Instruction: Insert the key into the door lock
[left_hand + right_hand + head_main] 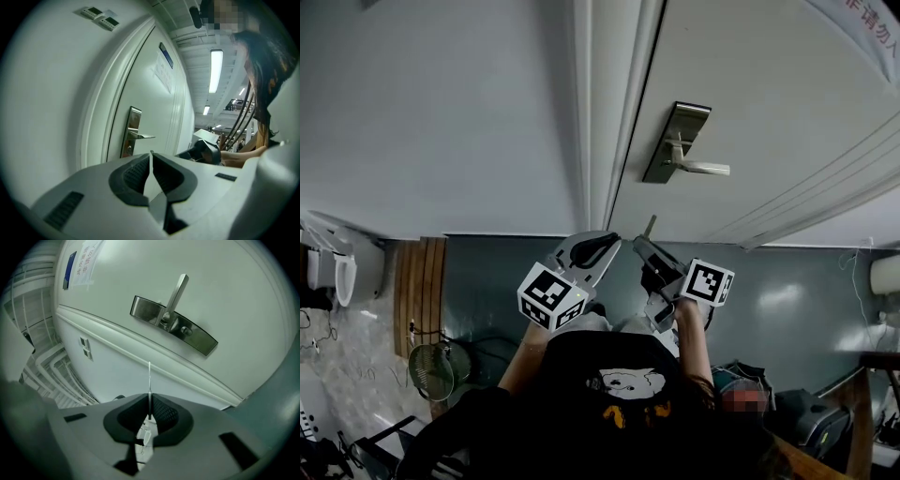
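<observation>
Nearest, the left tool (pixel 151 157) has its jaws pressed together with nothing between them. Just beside it, the right tool (pixel 149 401) is clamped on a thin key (pixel 149 378), whose blade sticks out past the jaw tips toward the door (pixel 750 84). Farther off, well apart from the key, the metal lock plate (pixel 173 325) carries a lever handle (pixel 177 289) and a small keyhole (pixel 185 330).

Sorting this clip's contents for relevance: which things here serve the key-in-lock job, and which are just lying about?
Job in hand:
key, clamped in the right gripper
lock plate
lever handle
door

Lying about:
floor fan
paper notice
wall panels
left gripper, shut, empty
</observation>
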{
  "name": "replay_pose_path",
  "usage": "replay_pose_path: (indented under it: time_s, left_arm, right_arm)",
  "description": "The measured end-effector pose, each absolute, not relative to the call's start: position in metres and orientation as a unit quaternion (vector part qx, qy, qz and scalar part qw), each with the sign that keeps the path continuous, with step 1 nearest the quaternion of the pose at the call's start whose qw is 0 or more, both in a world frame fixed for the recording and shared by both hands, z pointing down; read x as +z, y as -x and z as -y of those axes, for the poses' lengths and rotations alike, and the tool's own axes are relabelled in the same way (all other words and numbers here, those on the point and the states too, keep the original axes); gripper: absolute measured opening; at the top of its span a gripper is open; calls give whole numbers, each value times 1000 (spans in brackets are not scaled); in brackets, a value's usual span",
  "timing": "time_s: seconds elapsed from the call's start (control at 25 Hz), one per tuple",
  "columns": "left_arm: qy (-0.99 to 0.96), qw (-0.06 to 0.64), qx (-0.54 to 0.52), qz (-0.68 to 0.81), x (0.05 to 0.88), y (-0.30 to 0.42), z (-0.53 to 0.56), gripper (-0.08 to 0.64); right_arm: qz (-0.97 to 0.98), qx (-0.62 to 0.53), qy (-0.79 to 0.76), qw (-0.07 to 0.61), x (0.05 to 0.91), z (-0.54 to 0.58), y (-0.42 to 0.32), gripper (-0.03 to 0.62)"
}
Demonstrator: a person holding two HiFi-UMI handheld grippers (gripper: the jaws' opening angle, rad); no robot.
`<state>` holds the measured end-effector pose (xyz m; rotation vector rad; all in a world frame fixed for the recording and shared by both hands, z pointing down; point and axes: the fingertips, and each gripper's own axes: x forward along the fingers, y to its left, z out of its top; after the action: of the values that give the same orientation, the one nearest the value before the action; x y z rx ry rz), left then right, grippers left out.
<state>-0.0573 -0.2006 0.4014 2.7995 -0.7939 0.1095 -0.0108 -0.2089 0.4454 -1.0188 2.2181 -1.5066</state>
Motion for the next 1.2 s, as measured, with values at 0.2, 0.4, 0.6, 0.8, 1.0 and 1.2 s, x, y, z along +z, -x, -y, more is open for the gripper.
replay_pose_path:
  time_s: [0.2, 0.4, 0.6, 0.8, 1.0, 1.2]
  left_arm:
    - [-957, 122, 44, 261, 409, 43, 212, 26]
    - [-956, 121, 46, 265, 409, 27, 230, 26]
    - [-950, 119, 41, 285, 410, 8, 261, 26]
    - [-951, 106, 30, 288, 395, -4, 265, 26]
    - [-953, 99, 33, 285, 398, -14, 276, 26]
    - [-952, 98, 33, 288, 402, -11, 284, 26]
  right_arm:
    - [-763, -522, 353, 143, 448, 222, -1, 25]
    - [-766, -524, 341, 148, 450, 243, -15, 25]
    - [-772, -533, 313, 149, 458, 275, -31, 25]
    - [-764, -550, 292, 169, 453, 286, -38, 25]
    - [-750, -568, 276, 196, 466, 310, -48, 25]
    - [-741, -584, 259, 207, 481, 327, -48, 25]
